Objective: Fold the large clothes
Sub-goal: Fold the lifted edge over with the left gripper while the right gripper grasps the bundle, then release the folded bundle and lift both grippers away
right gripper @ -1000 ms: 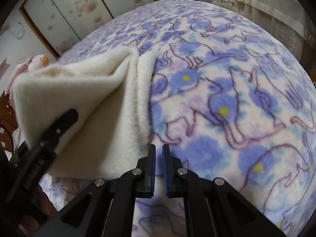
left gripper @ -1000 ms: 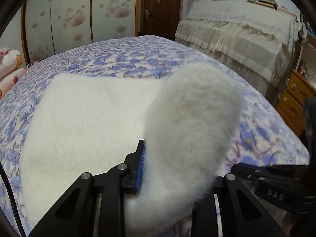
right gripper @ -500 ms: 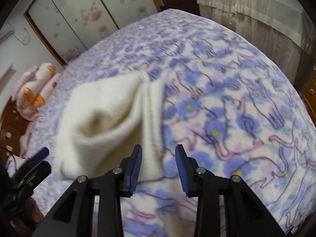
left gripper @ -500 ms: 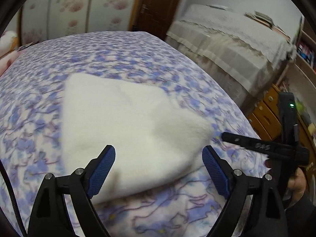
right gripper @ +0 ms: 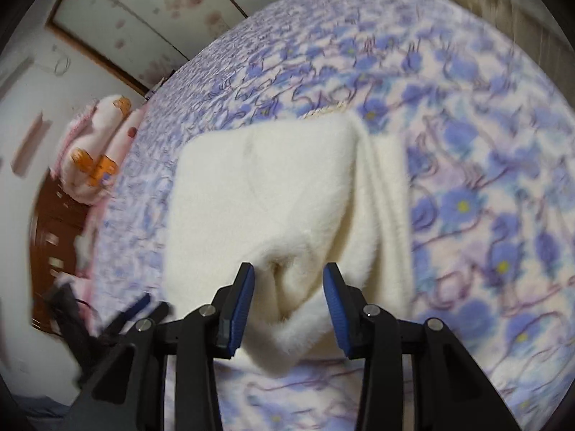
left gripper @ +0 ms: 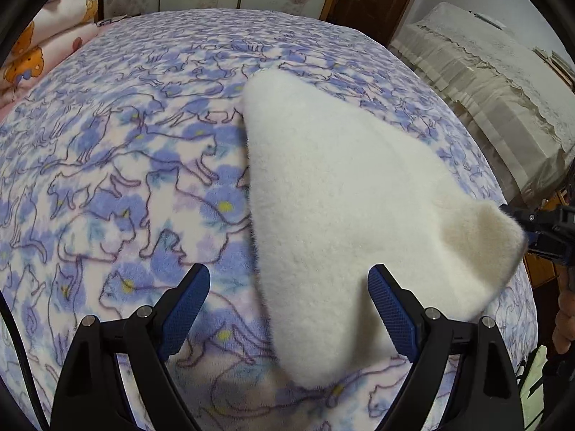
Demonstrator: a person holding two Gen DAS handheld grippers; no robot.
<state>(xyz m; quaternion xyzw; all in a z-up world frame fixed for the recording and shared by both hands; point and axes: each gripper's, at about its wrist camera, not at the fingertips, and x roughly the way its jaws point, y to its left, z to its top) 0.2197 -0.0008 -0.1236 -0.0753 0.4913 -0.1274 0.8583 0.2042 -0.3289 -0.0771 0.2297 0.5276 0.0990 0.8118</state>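
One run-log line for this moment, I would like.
white fleece garment: folded on bed | left gripper: open | right gripper: opening, fold between pads

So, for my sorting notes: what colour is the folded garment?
Cream white garment; clearest in the left wrist view.

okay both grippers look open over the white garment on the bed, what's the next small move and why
Probably lower the right gripper, whose jaws are opening, onto the raised fold of the white garment between its pads and pinch it. The left gripper is open and empty.
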